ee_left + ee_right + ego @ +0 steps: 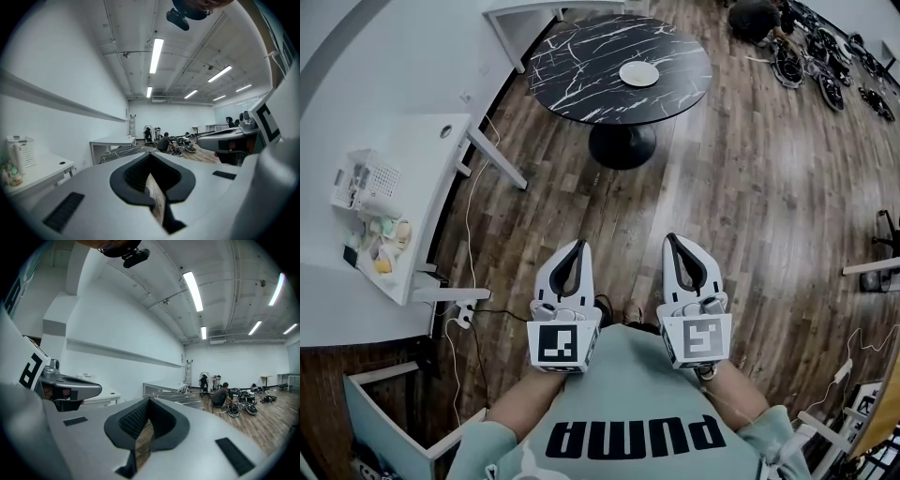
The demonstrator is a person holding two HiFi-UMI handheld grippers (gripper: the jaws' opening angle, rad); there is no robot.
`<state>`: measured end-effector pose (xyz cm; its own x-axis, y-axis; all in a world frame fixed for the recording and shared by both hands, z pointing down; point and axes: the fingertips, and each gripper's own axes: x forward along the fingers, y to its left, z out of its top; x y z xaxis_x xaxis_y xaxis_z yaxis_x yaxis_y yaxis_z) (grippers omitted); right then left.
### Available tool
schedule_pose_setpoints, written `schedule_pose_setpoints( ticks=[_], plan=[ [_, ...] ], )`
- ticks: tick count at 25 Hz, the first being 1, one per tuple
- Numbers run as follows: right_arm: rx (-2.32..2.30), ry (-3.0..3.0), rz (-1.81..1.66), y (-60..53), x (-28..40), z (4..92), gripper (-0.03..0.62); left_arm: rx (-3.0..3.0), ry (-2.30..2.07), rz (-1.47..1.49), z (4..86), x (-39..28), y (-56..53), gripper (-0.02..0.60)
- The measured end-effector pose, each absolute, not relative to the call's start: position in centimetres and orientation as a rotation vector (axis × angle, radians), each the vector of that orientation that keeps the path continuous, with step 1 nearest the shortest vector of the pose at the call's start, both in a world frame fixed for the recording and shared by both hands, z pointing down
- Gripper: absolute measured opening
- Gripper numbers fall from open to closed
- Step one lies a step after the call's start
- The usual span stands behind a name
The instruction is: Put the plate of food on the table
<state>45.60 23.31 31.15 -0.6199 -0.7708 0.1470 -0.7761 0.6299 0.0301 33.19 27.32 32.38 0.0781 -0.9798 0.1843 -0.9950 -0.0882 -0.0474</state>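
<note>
1. Teal-grey cloth of your shirt point(628, 403) fills the bottom edge of the head view, and both of your forearms reach forward from it side by side.
2. Your left gripper point(577, 246) is held just ahead of your body, with its marker cube point(558, 344) facing up at the camera. In the left gripper view its two jaws meet at the tips. Nothing is between them, and only floor shows through the loop of the dark pads.
3. Your right gripper point(674, 240) sits just beside the left one, its own marker cube point(697, 339) also turned up to the camera. The right gripper view shows these jaws pressed together at the tips as well, with nothing caught in them.
4. Both grippers point roughly level and roughly parallel, near each other but not touching, over bare wooden plank floor point(750, 206).
5. To your left stands a white desk point(403, 187) carrying a white rack point(370, 220) of small pale items. A white power strip point(462, 317) with its cables lies on the floor by the desk's leg.
6. Farther ahead is a round black table point(581, 75) with white marble veining, standing on a dark pedestal.
7. The white plate point(638, 74) lies flat near the middle of that tabletop, well apart from both grippers. It is too small to tell what is on it.
8. Beyond the table, at the far side of the room, a person point(759, 17) crouches on the floor beside a spread of dark gear point(825, 66).
</note>
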Motion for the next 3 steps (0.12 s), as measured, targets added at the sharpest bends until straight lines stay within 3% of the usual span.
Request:
schedule_pose_setpoints(
  ticks=[3],
  plan=[
    [1.281, -2.69, 0.056, 22.78, 45.36, 30.06, 0.006, 2.248, -2.058, 0.251, 32.18, 33.28, 27.07, 0.006]
  ],
)
